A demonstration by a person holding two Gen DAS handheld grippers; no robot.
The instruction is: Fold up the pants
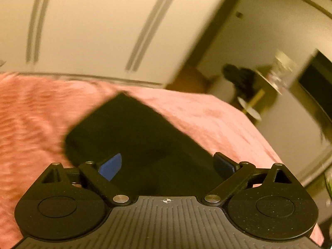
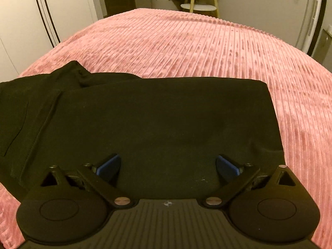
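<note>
Both claws wide, empty: left claw point(image 1: 167, 164), right claw point(image 2: 168, 165) above folded pants point(image 2: 155, 120) on bed point(image 2: 207, 47). Next fold: grip both layers at edge, lift evenly.

The pants point(image 2: 145, 120) lie on the bedspread point(image 2: 197, 47), a stool point(image 2: 198, 6) beyond the bed.

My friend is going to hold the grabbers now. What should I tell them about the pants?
Left gripper: fingers wide open, nothing between them, over the near end of the pants.
Right gripper: fingers wide open, empty, above the pants.
Pants: black, lying on the pink bedspread, already folded over into a flat block with a straight right edge.
Left to do: in the right wrist view the left end is still bunched and sticks out past the fold. It probably needs tucking or one more fold, then smoothing.
</note>
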